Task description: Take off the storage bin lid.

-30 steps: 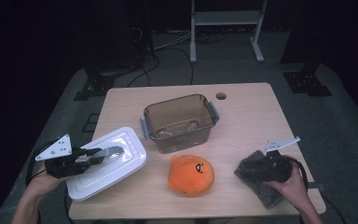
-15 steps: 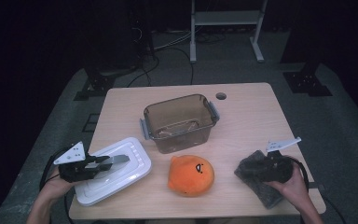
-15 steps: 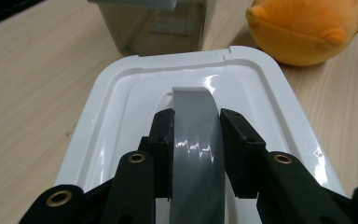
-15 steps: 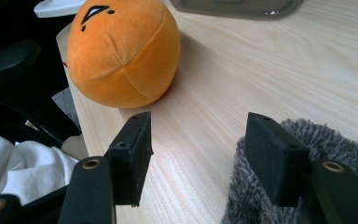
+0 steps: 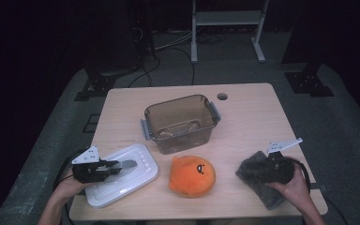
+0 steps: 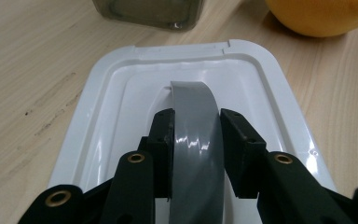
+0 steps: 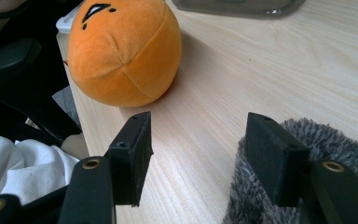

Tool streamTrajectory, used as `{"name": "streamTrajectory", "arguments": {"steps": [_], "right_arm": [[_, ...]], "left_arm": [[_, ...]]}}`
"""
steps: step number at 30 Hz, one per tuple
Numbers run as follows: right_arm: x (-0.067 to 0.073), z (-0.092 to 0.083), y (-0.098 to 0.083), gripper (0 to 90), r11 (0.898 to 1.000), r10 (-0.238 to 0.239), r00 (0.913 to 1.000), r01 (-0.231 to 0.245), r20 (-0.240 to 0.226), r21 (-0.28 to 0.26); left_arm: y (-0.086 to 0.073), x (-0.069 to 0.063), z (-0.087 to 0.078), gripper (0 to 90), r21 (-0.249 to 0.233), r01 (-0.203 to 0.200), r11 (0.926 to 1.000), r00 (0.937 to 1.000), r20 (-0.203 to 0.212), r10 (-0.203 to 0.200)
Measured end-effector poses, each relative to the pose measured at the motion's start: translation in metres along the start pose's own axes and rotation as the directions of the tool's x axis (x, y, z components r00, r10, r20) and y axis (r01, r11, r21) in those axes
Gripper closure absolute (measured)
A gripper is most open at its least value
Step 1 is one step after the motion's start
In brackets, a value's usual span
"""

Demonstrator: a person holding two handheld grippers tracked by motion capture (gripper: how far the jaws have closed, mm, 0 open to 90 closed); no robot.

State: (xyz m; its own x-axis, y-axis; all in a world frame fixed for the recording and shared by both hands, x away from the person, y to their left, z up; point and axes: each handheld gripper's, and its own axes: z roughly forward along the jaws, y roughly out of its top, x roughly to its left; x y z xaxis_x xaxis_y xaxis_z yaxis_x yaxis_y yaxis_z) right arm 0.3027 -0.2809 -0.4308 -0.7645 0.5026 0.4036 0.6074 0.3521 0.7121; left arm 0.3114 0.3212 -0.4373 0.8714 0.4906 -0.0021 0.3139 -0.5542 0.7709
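The left gripper [image 5: 115, 168] is clamped on the grey handle [image 6: 195, 140] of a white lid [image 5: 143, 180], one black jaw pressed against each side of the strip. The lid lies flat on the near left part of the table [image 5: 253, 117], its long axis running slantwise from the near left corner up toward the clear box [image 5: 180, 122]; its far short end points at that box. The gripper lies along the same line.

The left gripper view shows what the high view cannot: the handle arches up from the lid's [image 6: 102, 93] raised middle panel and runs lengthwise between the jaws, with a corner of the box [image 6: 154, 11] and the orange plush toy [image 6: 321, 16] beyond the far rim.

The right gripper [image 5: 267, 169] rests at the near right edge, its jaws apart and closed on nothing. In the right gripper view one jaw sits against a grey fuzzy cloth [image 7: 345, 140], bare wood lies between the jaws, and the toy [image 7: 123, 51] sits beyond.
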Motion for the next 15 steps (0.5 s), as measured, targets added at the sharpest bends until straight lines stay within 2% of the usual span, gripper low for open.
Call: {"name": "streamTrajectory", "arguments": {"steps": [4, 8, 10, 15], "right_arm": [[0.0, 0.0, 0.0, 40.5, 1.0, -0.001, 1.0, 0.001, 0.0, 0.001], [0.0, 0.0, 0.0, 40.6, 1.0, 0.0, 1.0, 0.0, 0.001, 0.0], [0.0, 0.0, 0.0, 40.6, 1.0, 0.001, 1.0, -0.001, 0.001, 0.002], [0.0, 0.001, 0.0, 40.5, 1.0, 0.001, 1.0, -0.001, 0.001, 0.002]], "left_arm": [[-0.002, -0.001, 0.002, 66.2, 0.017, 0.0, 0.9999, 1.0, 0.005, 0.0], [0.0, -0.002, -0.001, 64.1, -0.006, 0.003, 1.0, 1.0, 0.005, -0.003], [0.003, -0.003, -0.004, 63.1, -0.021, 0.002, 0.9998, 1.0, 0.002, -0.002], [0.019, -0.012, -0.009, 59.8, -0.052, -0.032, 0.9981, 0.9993, 0.015, 0.033]]}}
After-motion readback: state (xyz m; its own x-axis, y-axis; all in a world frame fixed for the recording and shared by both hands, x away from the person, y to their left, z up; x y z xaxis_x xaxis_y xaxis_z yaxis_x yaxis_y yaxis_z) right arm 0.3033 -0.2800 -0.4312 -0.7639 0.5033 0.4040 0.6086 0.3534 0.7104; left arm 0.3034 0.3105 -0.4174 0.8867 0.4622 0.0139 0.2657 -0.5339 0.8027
